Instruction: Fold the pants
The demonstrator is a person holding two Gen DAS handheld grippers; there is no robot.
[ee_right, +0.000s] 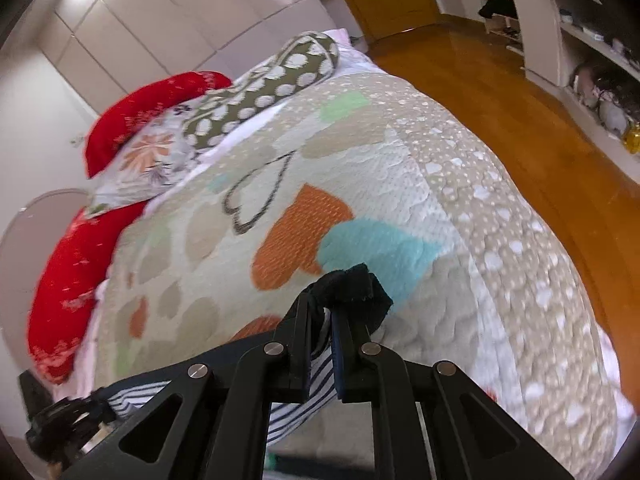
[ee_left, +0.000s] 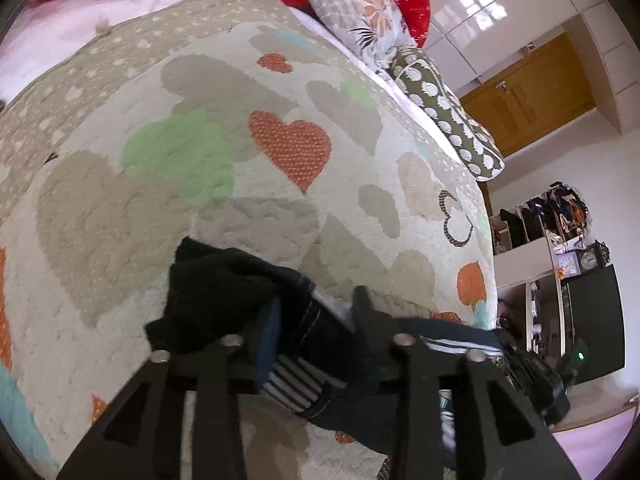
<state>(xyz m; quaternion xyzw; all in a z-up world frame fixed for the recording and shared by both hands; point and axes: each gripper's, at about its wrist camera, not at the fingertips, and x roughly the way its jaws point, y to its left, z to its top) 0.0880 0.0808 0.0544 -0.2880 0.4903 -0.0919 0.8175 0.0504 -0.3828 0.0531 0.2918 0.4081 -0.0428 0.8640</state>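
The pants (ee_left: 224,292) are dark navy with a white-striped lining. They hang between my two grippers above a heart-patterned quilt (ee_left: 192,128). My left gripper (ee_left: 316,312) is shut on the pants' waistband, dark cloth bunching out past its fingers. My right gripper (ee_right: 334,312) is shut on another part of the pants (ee_right: 352,284), with striped lining (ee_right: 312,384) trailing down and left between the fingers. The other gripper (ee_right: 60,424) shows at the lower left of the right wrist view.
Red pillows (ee_right: 132,116), a floral pillow (ee_left: 360,4) and a dotted bolster (ee_right: 272,92) lie at the bed's head. A wooden floor (ee_right: 500,92), shelves (ee_right: 560,20) and a wooden door (ee_left: 532,96) lie past the bed's edge.
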